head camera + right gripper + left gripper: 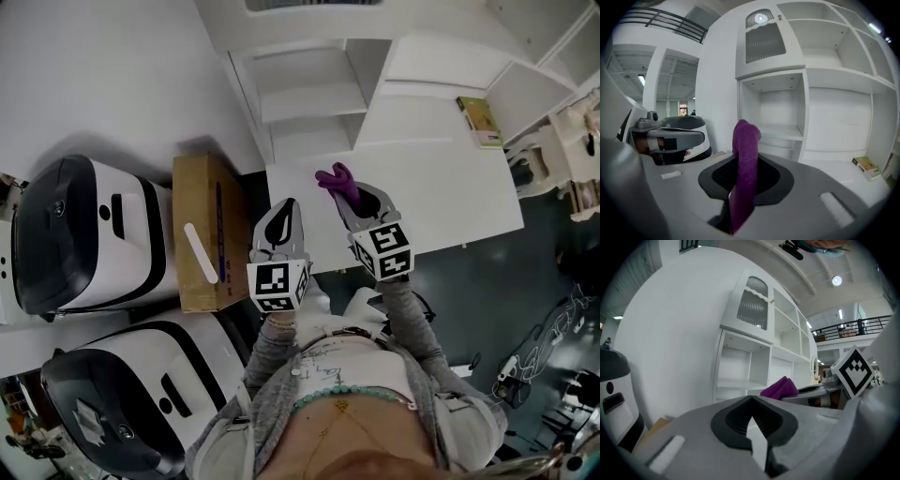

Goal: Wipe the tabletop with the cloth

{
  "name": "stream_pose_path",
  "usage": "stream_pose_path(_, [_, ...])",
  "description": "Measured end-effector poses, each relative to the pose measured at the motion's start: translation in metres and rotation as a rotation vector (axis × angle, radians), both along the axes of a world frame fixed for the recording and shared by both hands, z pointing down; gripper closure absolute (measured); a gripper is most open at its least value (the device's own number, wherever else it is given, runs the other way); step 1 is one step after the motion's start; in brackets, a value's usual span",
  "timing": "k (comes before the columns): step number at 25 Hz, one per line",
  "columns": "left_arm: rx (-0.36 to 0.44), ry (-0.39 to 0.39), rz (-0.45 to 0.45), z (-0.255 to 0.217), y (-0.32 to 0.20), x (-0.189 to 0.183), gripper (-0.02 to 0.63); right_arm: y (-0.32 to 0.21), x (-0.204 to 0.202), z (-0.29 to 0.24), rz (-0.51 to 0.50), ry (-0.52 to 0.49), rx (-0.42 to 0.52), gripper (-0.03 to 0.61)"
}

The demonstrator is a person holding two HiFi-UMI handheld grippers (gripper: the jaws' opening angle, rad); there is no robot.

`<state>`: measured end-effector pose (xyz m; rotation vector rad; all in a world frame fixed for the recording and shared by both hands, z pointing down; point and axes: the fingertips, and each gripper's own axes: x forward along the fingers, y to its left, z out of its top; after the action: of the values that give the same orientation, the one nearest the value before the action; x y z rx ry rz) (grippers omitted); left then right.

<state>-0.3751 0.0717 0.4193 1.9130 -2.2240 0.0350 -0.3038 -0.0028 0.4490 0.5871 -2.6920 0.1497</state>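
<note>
Since the wiping calls for one tool to carry the cloth (336,179), the right gripper (353,199) has its jaws clamped on the purple fabric. A loose fold stands out past the tips, which leaves free material to drag across the surface. The cloth hangs over the desk (431,192) close to its near left corner. It looks held up off the top, not pressed flat, though contact cannot be confirmed. I judge the wipe as not yet started on the broad bare area to the right.

The left gripper (287,210) sits just beside its partner at the desk's near edge, with its jaws pressed together and nothing between them. It seems to be kept close as a spare, out of the cloth's path.

A small book (480,122) lies at the far right corner of the desk and is the only thing on the top that a long stroke would meet. White shelving (309,94) rises along the far edge, so strokes must stop short of it. A cardboard box (208,234) stands just off the left edge. Two white and black machines (89,234) stand beyond the box, well clear of the work
</note>
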Motion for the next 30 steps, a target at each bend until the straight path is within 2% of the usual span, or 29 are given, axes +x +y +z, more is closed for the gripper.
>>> stream_pose_path(11, [-0.053, 0.033, -0.148, 0.027, 0.01, -0.049, 0.614, -0.019, -0.085, 0.06, -0.129, 0.067, -0.145, 0.483])
stream_pose_path(20, [-0.094, 0.074, -0.193, 0.05, 0.034, -0.08, 0.614, -0.013, -0.15, 0.132, -0.137, 0.096, -0.383, 0.485])
stream_pose_path(30, [-0.119, 0.089, -0.261, 0.064, 0.07, -0.117, 0.614, -0.012, -0.188, 0.197, -0.112, 0.234, -0.401, 0.485])
